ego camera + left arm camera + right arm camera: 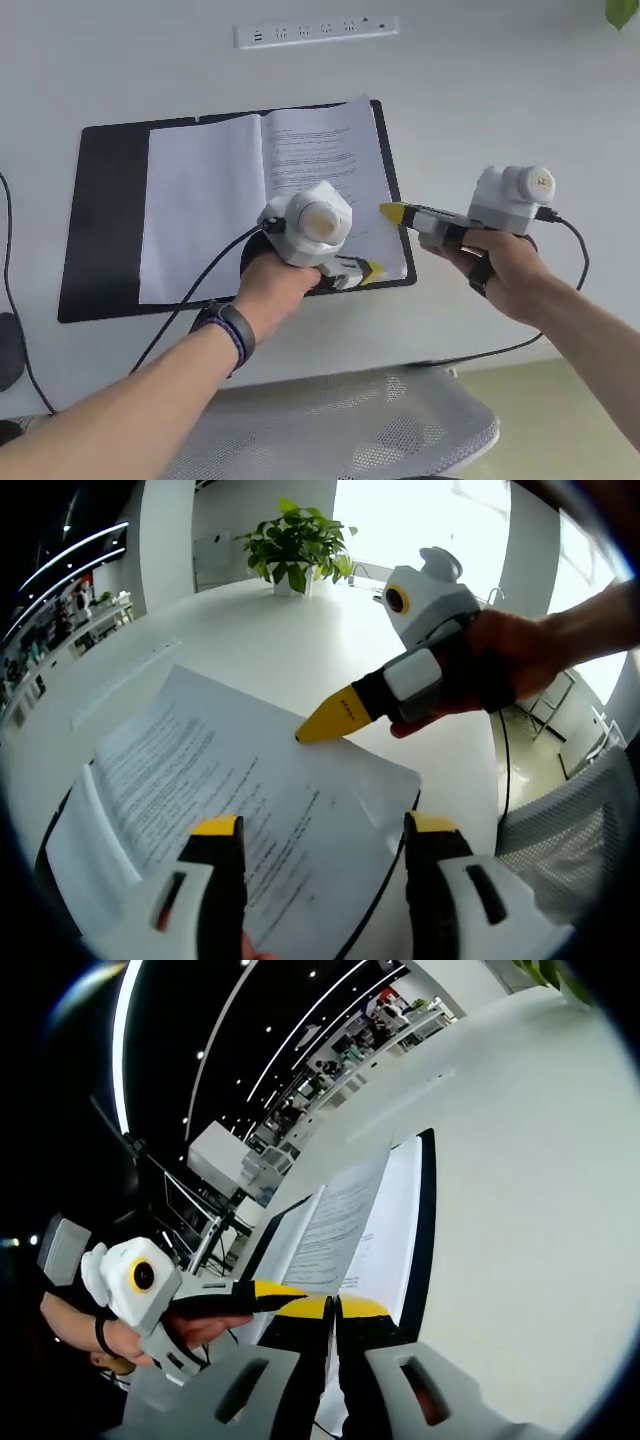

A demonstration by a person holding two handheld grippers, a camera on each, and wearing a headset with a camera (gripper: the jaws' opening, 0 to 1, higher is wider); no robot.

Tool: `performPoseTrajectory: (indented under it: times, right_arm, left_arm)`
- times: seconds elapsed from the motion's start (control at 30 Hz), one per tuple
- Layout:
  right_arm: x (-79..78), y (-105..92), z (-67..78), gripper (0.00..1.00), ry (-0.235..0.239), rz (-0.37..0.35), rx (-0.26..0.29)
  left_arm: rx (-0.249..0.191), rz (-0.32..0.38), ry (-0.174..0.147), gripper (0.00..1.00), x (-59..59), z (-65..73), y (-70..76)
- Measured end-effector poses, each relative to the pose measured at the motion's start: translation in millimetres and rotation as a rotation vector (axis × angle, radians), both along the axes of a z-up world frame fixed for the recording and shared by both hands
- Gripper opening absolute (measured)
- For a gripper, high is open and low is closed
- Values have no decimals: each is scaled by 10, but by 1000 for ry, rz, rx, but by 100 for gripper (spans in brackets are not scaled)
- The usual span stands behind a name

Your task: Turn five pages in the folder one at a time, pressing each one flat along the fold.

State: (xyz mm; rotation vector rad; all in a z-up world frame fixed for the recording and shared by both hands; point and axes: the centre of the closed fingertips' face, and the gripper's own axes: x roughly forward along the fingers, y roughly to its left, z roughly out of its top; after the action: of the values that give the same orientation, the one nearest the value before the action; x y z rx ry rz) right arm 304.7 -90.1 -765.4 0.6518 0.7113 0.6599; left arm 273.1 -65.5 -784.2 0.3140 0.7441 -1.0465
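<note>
A black folder (105, 220) lies open on the white table, a blank sheet (200, 210) on its left and a printed page (320, 150) on its right. My left gripper (365, 272) hovers over the printed page's near right corner; in the left gripper view its yellow-tipped jaws (323, 825) stand open over the page (220, 780) with nothing between them. My right gripper (392, 212) points in from the right, shut, with its tip at the page's right edge (300, 738). In the right gripper view its jaws (336, 1306) are closed together, aimed at the folder (425, 1220).
A white power strip (315, 31) lies at the table's back edge. A potted plant (295, 550) stands far off on the table. A grey mesh chair (360, 420) sits below the near edge. Cables (10, 290) run at the left.
</note>
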Motion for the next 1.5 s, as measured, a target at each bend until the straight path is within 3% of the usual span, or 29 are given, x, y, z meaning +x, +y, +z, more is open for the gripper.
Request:
performPoseTrajectory:
  times: [0.37, 0.5, 0.73, 0.97, 1.17, 1.5]
  right_arm:
    - [4, -2, 86, 0, -11, -14, 9]
    - [17, 13, 132, 0, -10, -23, 26]
    - [44, 78, 263, 0, -25, -24, 36]
    - [81, 182, 462, 0, -76, 31, 6]
    - [117, 317, 640, 0, -111, 56, 17]
    - [199, 605, 866, 0, -163, 106, 36]
  left_arm:
    - [-24, 65, -61, 64, 188, 279, 301]
    - [-52, 114, -66, 66, 246, 382, 425]
    - [-63, 151, -84, 66, 275, 496, 653]
    - [-78, 197, -102, 67, 329, 612, 945]
    - [-90, 245, -109, 67, 327, 698, 1187]
    - [-89, 316, -118, 67, 292, 732, 1599]
